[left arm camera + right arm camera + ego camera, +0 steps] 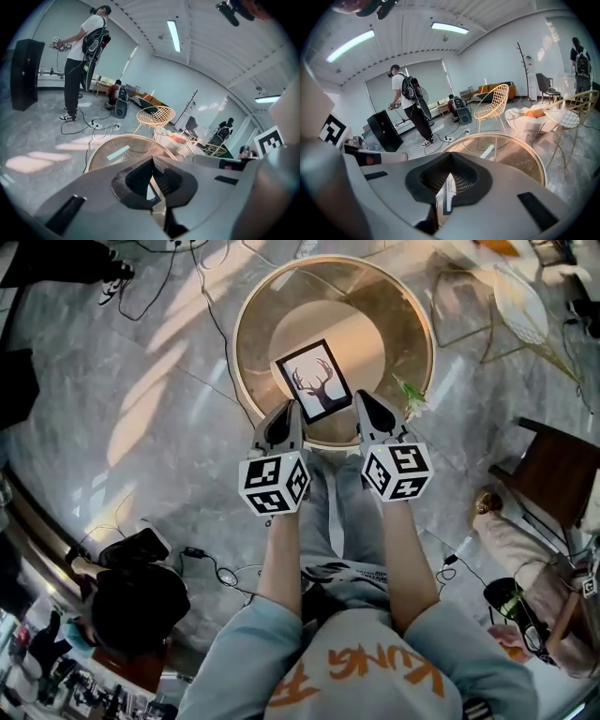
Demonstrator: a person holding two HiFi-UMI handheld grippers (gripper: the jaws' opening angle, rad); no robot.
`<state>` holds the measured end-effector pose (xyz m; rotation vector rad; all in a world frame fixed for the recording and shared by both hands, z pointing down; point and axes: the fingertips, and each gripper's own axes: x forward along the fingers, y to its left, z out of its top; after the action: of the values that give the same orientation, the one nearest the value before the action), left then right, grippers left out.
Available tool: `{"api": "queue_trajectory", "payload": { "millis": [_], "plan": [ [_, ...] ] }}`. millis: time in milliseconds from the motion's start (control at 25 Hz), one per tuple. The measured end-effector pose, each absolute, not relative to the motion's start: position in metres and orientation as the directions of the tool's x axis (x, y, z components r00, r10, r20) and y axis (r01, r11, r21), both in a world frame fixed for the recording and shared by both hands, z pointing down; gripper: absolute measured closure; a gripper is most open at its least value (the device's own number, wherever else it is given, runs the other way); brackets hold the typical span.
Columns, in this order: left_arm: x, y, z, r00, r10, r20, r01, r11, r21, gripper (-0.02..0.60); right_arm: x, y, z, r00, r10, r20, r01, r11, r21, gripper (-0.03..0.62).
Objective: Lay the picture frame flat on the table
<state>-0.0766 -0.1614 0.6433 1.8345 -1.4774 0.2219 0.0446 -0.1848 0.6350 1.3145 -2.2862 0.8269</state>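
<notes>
The picture frame (314, 379), black-edged with a deer-antler print, rests on the round glass table (246, 343) near its front rim, its face turned up toward the head camera. Whether it leans or lies flat I cannot tell. My left gripper (292, 409) is shut on the frame's left edge close to the lower corner. My right gripper (360, 397) is shut at the lower right corner. In the left gripper view the pads (161, 176) meet at the tip, with a thin sliver of frame (151, 190) behind them. The right gripper view shows the frame's pale edge (448, 190) running up between closed jaws.
A green sprig (410, 395) lies on the table's right rim. A gold wire chair (525, 306) and a wooden chair (553, 465) stand to the right. Cables (211, 568) and a dark bag (141, 549) lie on the marble floor. A person with a backpack (82, 56) stands beyond.
</notes>
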Motion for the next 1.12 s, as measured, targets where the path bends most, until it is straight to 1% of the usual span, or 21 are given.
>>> {"api": "queue_trajectory", "payload": {
  "millis": [240,440,640,800,960,1120],
  "plan": [
    [-0.096,-0.176,0.565,0.263,-0.837,0.48,-0.92,-0.068,0.385,0.561,0.028,-0.208,0.562,-0.507,-0.703,0.499,-0.862,0.425,-0.276,0.597],
    [-0.106,-0.185,0.506,0.257,-0.876,0.407,-0.929,-0.108,0.354,0.561,0.022,-0.217,0.498,-0.499,-0.757,0.421,-0.867,0.426,-0.26,0.596],
    [-0.116,-0.21,0.427,0.252,-0.927,0.279,-0.939,-0.165,0.301,0.561,0.018,-0.228,0.426,-0.502,-0.801,0.325,-0.864,0.452,-0.221,0.597],
    [-0.122,-0.224,0.36,0.236,-0.96,0.149,-0.947,-0.192,0.259,0.561,0.025,-0.233,0.367,-0.506,-0.832,0.226,-0.862,0.482,-0.154,0.597],
    [-0.113,-0.224,0.303,0.225,-0.974,0.038,-0.963,-0.216,0.162,0.561,0.053,-0.229,0.321,-0.476,-0.867,0.146,-0.879,0.466,-0.102,0.597],
    [-0.111,-0.211,0.262,0.202,-0.978,-0.052,-0.977,-0.206,0.064,0.56,0.067,-0.218,0.289,-0.461,-0.882,0.096,-0.887,0.461,-0.03,0.597]
  ]
}}
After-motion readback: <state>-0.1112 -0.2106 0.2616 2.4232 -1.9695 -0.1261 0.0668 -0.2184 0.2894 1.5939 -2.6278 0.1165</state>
